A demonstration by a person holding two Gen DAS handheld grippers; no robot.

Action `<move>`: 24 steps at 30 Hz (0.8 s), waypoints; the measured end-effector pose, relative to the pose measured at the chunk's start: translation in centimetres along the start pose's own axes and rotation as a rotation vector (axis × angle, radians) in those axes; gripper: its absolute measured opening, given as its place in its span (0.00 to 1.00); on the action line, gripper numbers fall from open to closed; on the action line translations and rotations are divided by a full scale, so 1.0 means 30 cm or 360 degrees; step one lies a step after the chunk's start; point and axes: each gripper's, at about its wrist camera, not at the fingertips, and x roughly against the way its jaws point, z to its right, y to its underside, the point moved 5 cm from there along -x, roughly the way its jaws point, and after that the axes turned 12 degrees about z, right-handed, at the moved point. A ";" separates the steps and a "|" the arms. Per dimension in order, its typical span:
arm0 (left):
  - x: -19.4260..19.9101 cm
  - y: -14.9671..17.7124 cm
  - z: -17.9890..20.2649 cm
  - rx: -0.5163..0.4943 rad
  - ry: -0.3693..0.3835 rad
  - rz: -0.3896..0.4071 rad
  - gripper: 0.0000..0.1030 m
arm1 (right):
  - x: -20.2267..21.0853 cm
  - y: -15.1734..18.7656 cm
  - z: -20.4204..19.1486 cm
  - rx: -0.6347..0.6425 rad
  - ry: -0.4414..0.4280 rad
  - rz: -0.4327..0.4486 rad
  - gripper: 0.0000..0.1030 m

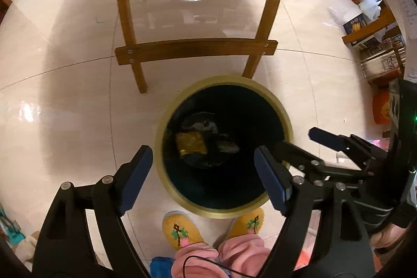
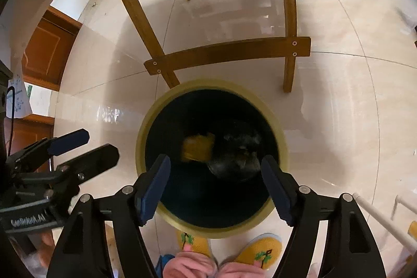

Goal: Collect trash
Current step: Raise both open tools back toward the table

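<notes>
Yellow-rimmed bin between chair legs and slippers, both hand-held grippers released.

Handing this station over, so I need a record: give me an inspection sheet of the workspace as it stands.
Surface: glossy pale tile floor, reflections, no spills seen.
Job's things: round bin with yellowish rim and dark liner; yellow-brown wrapper and dark scraps inside.
Clutter: boxes and bags along the far wall.
Grippers: left gripper and right gripper both open, nothing between the fingers, above the bin.
Cables: thin black cord by the pink trousers.
Surroundings: wooden chair legs; yellow slippers.
</notes>
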 end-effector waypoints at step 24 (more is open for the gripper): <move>0.905 -0.188 0.113 0.0058 -0.0022 0.0283 0.76 | 0.841 -0.173 -0.227 0.0018 0.0091 0.0175 0.71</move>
